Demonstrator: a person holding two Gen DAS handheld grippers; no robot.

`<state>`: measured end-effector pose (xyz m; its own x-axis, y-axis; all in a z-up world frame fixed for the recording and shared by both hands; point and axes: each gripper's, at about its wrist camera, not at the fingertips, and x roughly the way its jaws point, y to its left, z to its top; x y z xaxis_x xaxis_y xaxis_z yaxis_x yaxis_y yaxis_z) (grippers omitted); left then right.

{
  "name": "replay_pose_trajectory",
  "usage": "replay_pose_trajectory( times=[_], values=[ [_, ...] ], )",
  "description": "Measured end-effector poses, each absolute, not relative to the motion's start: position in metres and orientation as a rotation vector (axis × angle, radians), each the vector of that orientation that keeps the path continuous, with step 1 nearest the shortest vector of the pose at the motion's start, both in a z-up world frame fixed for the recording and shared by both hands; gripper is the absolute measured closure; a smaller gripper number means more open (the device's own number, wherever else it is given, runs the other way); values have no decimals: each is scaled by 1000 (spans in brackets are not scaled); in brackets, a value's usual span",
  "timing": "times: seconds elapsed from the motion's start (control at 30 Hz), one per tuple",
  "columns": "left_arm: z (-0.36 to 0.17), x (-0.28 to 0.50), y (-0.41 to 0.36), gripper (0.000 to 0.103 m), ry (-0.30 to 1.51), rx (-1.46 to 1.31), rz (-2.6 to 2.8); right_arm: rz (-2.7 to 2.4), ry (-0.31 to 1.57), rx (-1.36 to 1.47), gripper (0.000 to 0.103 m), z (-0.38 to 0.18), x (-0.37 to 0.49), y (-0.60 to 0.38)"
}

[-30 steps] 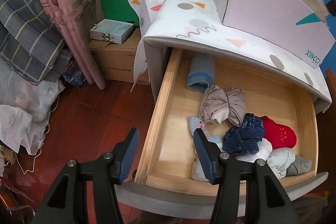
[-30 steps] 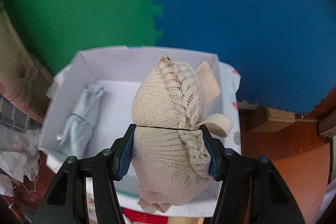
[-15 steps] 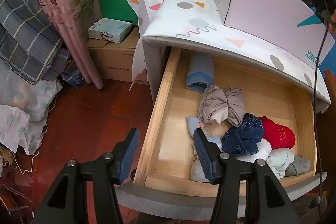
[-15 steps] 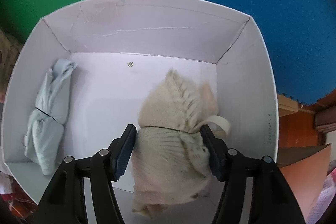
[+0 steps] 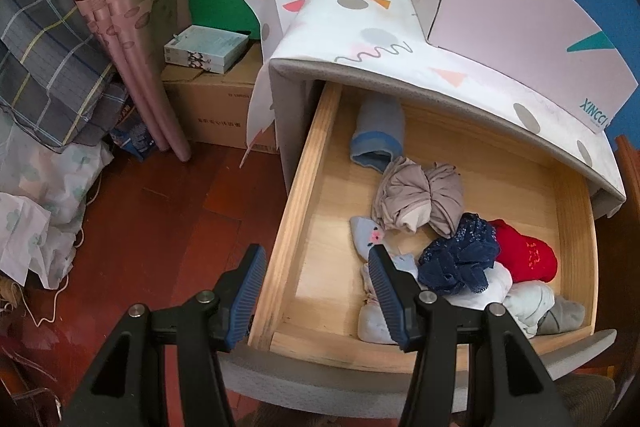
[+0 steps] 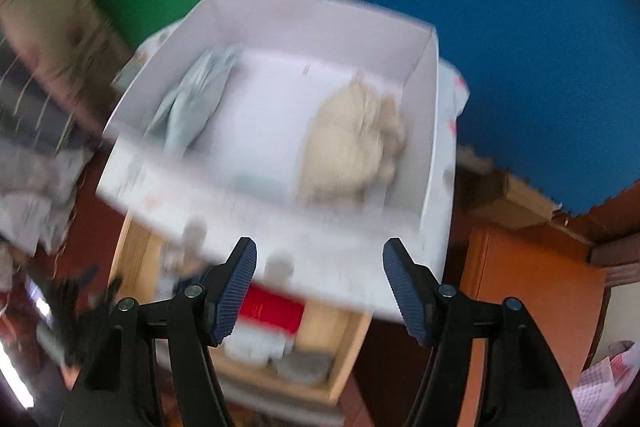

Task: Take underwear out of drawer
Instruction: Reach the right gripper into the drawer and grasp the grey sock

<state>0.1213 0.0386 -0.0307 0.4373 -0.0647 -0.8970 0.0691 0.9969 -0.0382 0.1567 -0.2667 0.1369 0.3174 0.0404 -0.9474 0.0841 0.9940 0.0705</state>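
The open wooden drawer (image 5: 308,187) holds several rolled garments: a blue roll (image 5: 378,135), a taupe bundle (image 5: 418,197), a navy lace piece (image 5: 460,259) and a red piece (image 5: 524,255). My left gripper (image 5: 318,291) is open and empty above the drawer's front left corner. In the blurred right wrist view, my right gripper (image 6: 320,287) is open and empty, above and in front of the white box (image 6: 428,131). A beige lace garment (image 6: 352,143) lies in the box at the right, a pale grey garment (image 6: 196,103) at the left.
The white box (image 5: 520,27) stands on the patterned cloth (image 5: 360,39) that covers the cabinet top. A cardboard box (image 5: 212,107) with a small carton (image 5: 204,47) on it, curtains (image 5: 132,27) and piled fabric (image 5: 48,163) stand left of the drawer on the red wooden floor.
My right gripper opened and let go of the beige lace garment in the white box, then drew back and up. The left gripper barely moved.
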Motion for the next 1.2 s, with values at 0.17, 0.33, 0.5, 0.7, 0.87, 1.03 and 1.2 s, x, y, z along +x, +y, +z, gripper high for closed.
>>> replay_pose_trajectory(
  times=[0.17, 0.33, 0.5, 0.7, 0.87, 1.03, 1.2],
  values=[
    [-32, 121, 35, 48, 1120, 17, -86, 39, 1423, 70, 40, 77, 113, -248],
    [-34, 122, 35, 48, 1140, 23, -89, 75, 1583, 88, 40, -2, 89, -230],
    [-36, 123, 37, 48, 1153, 16, -96, 90, 1682, 120, 40, -58, 86, -221],
    [-40, 125, 34, 48, 1171, 14, -109, 87, 1743, 126, 38, -100, 92, -215],
    [-41, 126, 35, 48, 1176, 7, -114, 81, 1792, 96, 35, -124, 93, -215],
    [-42, 127, 34, 48, 1184, 10, -117, 57, 1819, 119, 35, -143, 90, -219],
    [-44, 127, 29, 48, 1194, 22, -123, 34, 1802, 141, 40, -146, 85, -225]
  ],
)
